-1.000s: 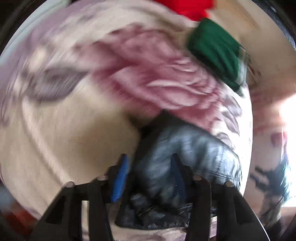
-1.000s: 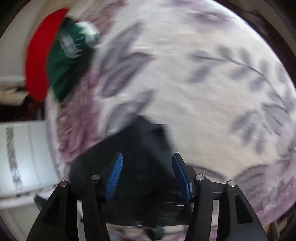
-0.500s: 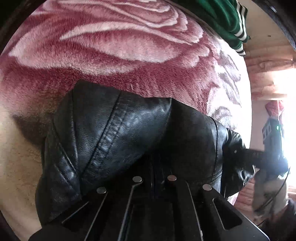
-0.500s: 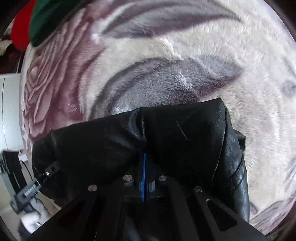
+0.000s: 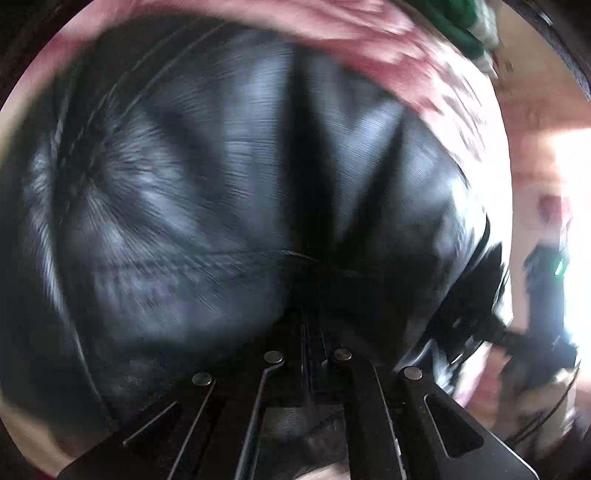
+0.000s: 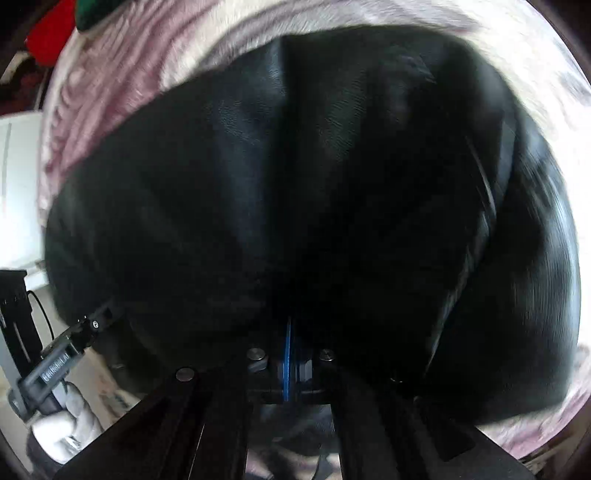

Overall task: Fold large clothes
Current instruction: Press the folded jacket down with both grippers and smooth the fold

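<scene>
I am holding the black jacket (image 5: 207, 206) with both claws. In the left camera my left claw (image 5: 308, 332) is squeezed tight on a fold of the jacket, and its two fingers are pressing together with the leather pinched between them. The jacket is filling almost the whole picture and is looking blurry. It is puffing up in big shiny folds that are fanning out from the pinch. Behind it the pink rose blanket (image 5: 388, 40) is peeking out along the top and down the right side. A green cloth (image 5: 456, 26) is lying on the blanket at the top right. Far to the right I am seeing my other claw as a dark shape with a small green light (image 5: 558, 266), out past the edge of the jacket.

In the right camera my right claw (image 6: 290, 354) is squeezed tight on the jacket (image 6: 332, 184) too. A thin strip of blue pad (image 6: 286, 363) is showing where the fingers are meeting. The jacket is bulging up dark and wide over the claw. The blanket (image 6: 110, 92) is showing around it at the top and on both sides. A red cloth (image 6: 50, 38) and a bit of green cloth (image 6: 92, 13) are sitting at the top left. At the bottom left a white glove (image 6: 61, 434) is gripping the handle of the left claw (image 6: 79, 338), which is reaching into the jacket's edge.
</scene>
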Demonstrator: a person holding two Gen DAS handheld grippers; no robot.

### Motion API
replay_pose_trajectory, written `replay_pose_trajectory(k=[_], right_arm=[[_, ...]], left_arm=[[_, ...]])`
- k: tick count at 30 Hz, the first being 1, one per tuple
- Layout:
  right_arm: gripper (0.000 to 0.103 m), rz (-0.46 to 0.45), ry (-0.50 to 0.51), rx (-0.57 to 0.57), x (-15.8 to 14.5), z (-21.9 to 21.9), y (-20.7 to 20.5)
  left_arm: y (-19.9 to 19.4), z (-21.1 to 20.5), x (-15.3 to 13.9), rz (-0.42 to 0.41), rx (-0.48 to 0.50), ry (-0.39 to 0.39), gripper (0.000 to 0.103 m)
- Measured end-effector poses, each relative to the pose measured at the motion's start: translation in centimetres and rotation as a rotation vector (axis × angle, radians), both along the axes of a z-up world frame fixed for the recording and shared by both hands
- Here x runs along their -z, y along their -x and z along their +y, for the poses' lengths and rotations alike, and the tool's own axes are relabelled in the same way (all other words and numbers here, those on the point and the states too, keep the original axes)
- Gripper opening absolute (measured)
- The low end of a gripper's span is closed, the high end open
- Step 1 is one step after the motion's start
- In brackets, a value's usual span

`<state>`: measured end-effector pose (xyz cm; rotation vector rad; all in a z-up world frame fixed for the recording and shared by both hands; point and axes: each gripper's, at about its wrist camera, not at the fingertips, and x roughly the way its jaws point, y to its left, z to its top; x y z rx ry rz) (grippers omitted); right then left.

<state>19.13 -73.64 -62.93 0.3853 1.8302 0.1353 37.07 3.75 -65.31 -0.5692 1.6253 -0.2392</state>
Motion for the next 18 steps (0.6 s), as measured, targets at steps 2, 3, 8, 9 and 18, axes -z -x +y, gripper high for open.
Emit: replay_pose_trajectory(k=[2, 3, 8, 9, 18], right_arm=[[0.0, 0.045, 0.028, 0.005, 0.7, 0.2, -0.8], [0.0, 0.064, 0.035, -0.001, 1.0, 0.3, -1.2], [0.0, 0.151, 0.006, 0.035, 1.3, -0.5, -2.4], [0.0, 0.158, 0.004, 0.045, 0.7, -0.6, -2.6], [0.053, -0.066, -0.223, 0.044, -6.7, 2.8, -1.1]], left_arm=[[-0.3, 0.2, 0.6, -0.002, 0.014, 0.029, 0.004], [-0.3, 0.0, 0.7, -0.018, 0.039, 0.028, 0.004], [-0.2, -0.7, -1.1, -0.02, 0.066, -0.004, 0.004], [-0.3, -0.9, -2.1, -0.017, 0.054, -0.016, 0.003], [7.4, 7.8, -8.4, -0.161, -0.27, 0.064, 0.085]])
